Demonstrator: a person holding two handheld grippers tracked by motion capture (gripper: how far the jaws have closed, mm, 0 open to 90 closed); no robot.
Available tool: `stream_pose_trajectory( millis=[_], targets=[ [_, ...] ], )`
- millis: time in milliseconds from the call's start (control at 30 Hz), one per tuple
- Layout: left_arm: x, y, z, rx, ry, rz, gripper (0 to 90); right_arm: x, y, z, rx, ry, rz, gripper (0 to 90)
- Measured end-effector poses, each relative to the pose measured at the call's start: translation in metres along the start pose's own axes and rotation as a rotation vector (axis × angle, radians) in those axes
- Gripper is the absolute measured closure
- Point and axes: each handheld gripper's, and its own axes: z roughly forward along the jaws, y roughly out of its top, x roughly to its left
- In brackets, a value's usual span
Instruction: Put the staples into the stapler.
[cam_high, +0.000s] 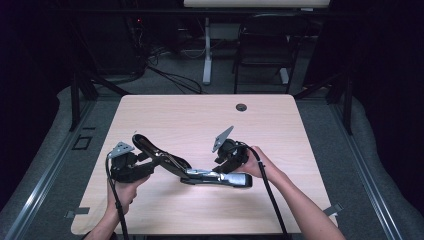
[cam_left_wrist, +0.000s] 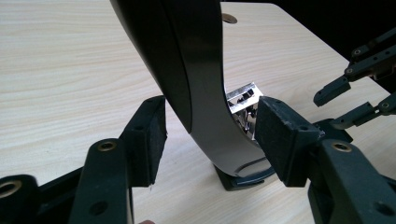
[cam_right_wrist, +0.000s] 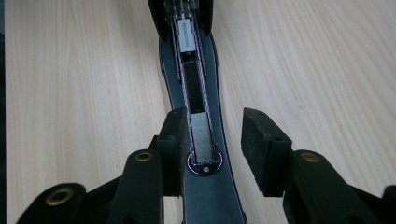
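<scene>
- The stapler (cam_high: 200, 170) was black, long and swung open: its base (cam_high: 222, 178) lay flat on the table (cam_high: 200, 115), and its glossy curved top arm (cam_high: 155, 152) rose up.
- Inside the base (cam_right_wrist: 198, 93) ran a metal staple channel.
- The left gripper (cam_high: 142, 162) had its jaws open around the top arm (cam_left_wrist: 196, 79), pads not pressing.
- The right gripper (cam_high: 225, 165) stood open over the base, one pad just beside it.
</scene>
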Motion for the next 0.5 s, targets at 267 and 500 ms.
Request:
stream_pose_trajectory(
  millis=[267,500],
  targets=[
    [0.0005,-0.0003,-0.0001,0.005,-0.009,-0.001,43.2,0.0045,0.0021,-0.0035,-0.01,-0.01,0.013,59.5],
    [-0.0006,-0.001,0.0015,0.009,-0.013,-0.003,43.0,0.0064,0.0028,-0.0061,-0.023,-0.019,0.013,59.1]
  ],
)
